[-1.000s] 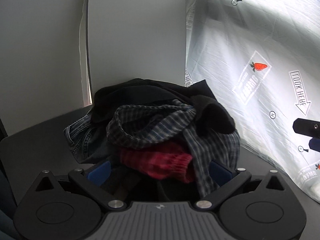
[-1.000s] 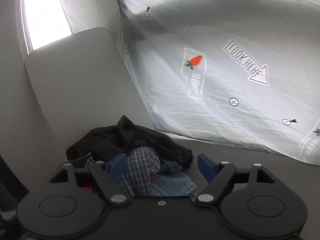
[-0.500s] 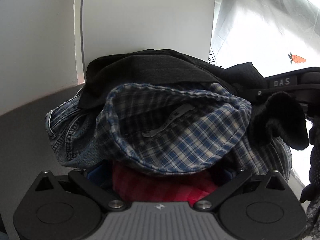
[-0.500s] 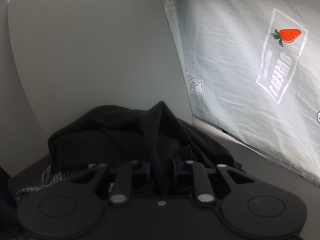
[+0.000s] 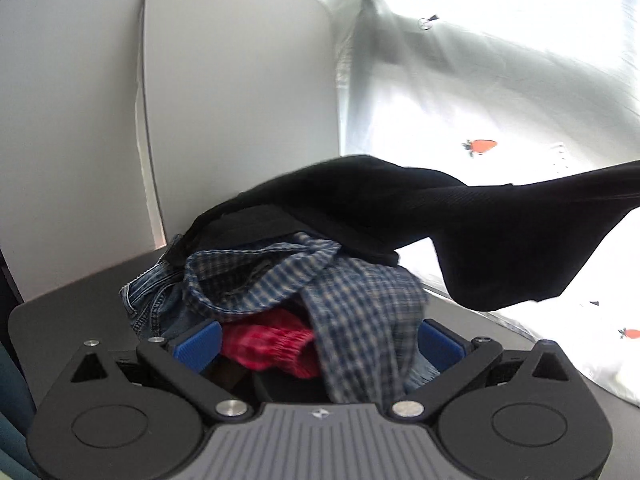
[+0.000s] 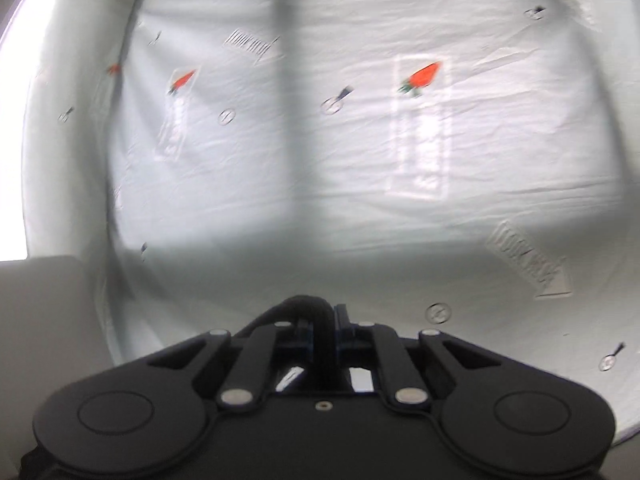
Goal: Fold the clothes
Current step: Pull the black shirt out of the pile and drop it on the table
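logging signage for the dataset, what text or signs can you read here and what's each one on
Arrow sign on the white printed sheet: lettering blurred, not readable.
Striped label on the same sheet: blurred, unreadable.
Tall box under the strawberry: unreadable.
Small logo mark on the left hand-held gripper: no letters.

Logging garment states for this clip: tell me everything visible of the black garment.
The black garment is a dark, soft, finely ribbed fabric, unfolded. One end drapes over the clothes pile, resting on the blue checked shirt; the rest stretches in the air toward the right edge, a loose flap hanging below. In the right wrist view, a bunched fold of it is pinched in the right gripper, whose jaws have just closed on it.
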`<state>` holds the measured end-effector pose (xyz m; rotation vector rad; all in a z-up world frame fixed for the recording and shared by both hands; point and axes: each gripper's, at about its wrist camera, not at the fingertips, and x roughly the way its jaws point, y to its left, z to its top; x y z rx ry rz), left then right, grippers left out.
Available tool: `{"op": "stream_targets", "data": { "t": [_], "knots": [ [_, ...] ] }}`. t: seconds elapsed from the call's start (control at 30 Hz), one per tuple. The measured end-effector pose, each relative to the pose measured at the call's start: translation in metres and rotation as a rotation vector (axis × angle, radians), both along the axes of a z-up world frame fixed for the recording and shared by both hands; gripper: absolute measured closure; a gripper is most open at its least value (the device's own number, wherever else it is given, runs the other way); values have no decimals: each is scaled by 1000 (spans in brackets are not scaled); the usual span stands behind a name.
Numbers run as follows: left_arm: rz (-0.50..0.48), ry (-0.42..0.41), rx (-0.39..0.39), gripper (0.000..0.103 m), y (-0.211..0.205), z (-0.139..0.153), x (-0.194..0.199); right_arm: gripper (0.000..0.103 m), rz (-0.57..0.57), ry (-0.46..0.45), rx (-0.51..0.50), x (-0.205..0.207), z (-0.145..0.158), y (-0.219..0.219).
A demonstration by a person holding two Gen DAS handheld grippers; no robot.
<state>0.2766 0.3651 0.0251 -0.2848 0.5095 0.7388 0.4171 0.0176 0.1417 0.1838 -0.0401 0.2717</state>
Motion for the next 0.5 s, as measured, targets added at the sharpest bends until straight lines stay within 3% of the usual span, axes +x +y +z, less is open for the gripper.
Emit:
{"op": "stream_targets", "data": {
  "t": [0.13, 0.2, 0.23, 0.27, 0.3, 0.33, 0.43, 0.5],
  "knots": [
    [-71, 3, 30, 0, -90, 6, 0, 94, -288, -83, -14, -41, 5, -139],
    [-103, 7, -7, 0, -134, 2, 0, 92, -429, -28, -43, -49, -5, -198],
    [-123, 9, -33, 0, -155, 0, 1, 91, -475, 59, -102, -45, -17, -230],
    [-149, 9, -66, 0, -176, -2, 1, 81, -509, 171, -181, -39, -31, -263],
    [-178, 12, -100, 0, -197, -6, 1, 63, -529, 275, -261, -36, -49, -288],
    [-207, 22, -129, 0, -216, -13, 2, 56, -538, 345, -323, -37, -68, -306],
    [-237, 68, -151, 0, -263, -30, 3, 54, -512, 537, -439, -60, -136, -348],
    [-249, 99, -174, 0, -286, -39, 2, 54, -420, 682, -401, -77, -174, -359]
  ]
}}
